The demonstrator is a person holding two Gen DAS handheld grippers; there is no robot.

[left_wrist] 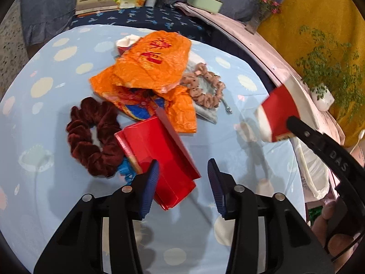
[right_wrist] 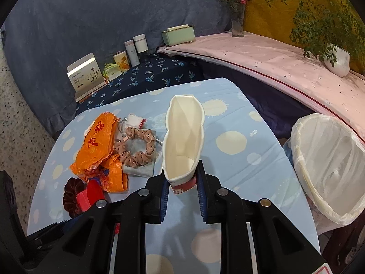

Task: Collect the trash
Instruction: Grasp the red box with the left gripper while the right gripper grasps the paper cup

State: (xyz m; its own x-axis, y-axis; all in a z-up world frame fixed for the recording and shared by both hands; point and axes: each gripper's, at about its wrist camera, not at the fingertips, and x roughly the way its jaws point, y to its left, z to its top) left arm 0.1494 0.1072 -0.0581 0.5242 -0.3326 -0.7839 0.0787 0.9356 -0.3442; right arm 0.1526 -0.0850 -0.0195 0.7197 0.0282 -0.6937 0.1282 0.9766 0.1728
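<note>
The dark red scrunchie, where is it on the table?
In the left wrist view the dark red scrunchie lies on the left of the blue spotted tablecloth, touching the red box, just below the orange plastic bag.

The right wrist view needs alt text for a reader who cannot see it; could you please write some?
The right gripper pinches a squashed paper cup above a blue spotted tablecloth. A lined white bin stands open to the right; an orange plastic bag and a dotted scrunchie lie to the left.
</note>
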